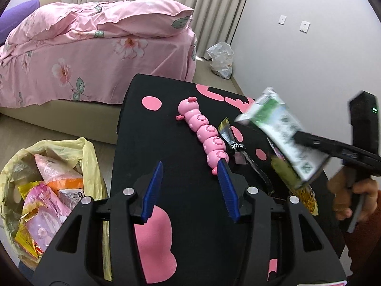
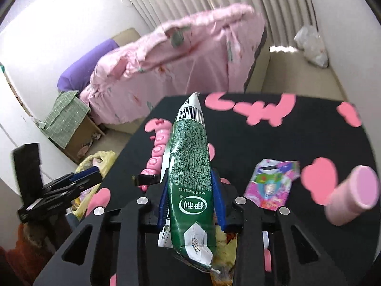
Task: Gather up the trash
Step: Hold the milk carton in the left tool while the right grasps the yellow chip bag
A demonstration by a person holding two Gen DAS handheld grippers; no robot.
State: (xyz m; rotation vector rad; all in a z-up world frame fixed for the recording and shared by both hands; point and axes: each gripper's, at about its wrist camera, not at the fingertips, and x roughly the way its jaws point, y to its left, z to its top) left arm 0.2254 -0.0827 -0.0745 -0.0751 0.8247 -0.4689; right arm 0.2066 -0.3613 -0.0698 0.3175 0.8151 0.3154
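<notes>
Yellow trash bag on floor left of black counter holds pink, orange & yellow snack wrappers. Right gripper, jaws pinching a green-and-white milk pouch, carries it above counter; left gripper, jaws spread, nothing btwn them. Left view only: foil wrapper beside pink caterpillar toy. Right view only: pink cup on its side, colourful wrapper, bedside cabinet.
</notes>
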